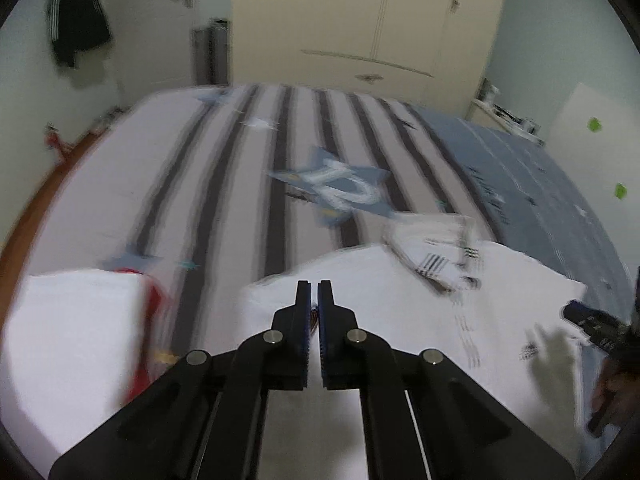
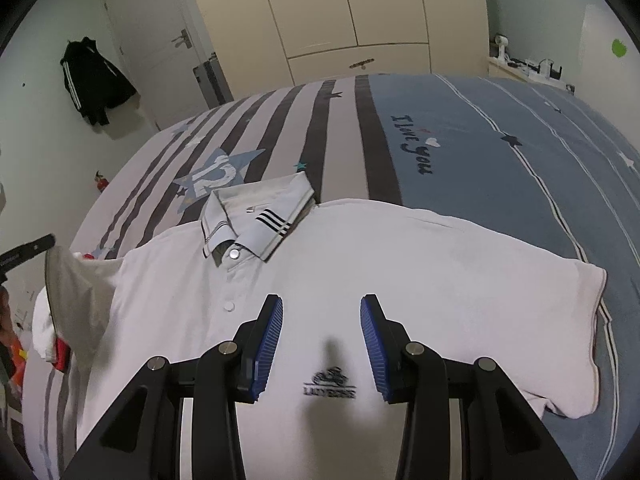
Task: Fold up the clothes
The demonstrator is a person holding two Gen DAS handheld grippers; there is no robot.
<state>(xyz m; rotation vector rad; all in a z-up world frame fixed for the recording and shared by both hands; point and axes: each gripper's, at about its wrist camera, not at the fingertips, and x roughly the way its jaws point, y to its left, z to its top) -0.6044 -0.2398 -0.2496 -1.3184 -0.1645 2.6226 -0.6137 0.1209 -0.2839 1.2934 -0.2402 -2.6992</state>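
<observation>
A white polo shirt (image 2: 400,264) lies face up on the bed (image 2: 500,168), its collar (image 2: 256,216) toward the far side and its buttoned front showing. Its body is spread flat and the right sleeve (image 2: 560,340) lies out to the right. The left sleeve (image 2: 76,292) is raised off the bed, and its edge hangs from the left hand-held gripper (image 2: 44,242), which enters at the left border of the right wrist view.

In the blurred left wrist view the left hand-held gripper (image 1: 314,292) has its jaws pressed almost together, with white cloth at them; I judge that it pinches the sleeve, though the blur hides the exact hold. The right hand-held gripper (image 2: 322,320) hovers over the chest of the shirt with its jaws spread wide and nothing between them.

The step in hand seems to be the fold of the left sleeve inward over the body. The next move calls for carrying the sleeve toward the middle and laying it flat without wrinkles, while the body stays in place.

A second white cloth (image 1: 72,328) with some red lies near left on the bed.
</observation>
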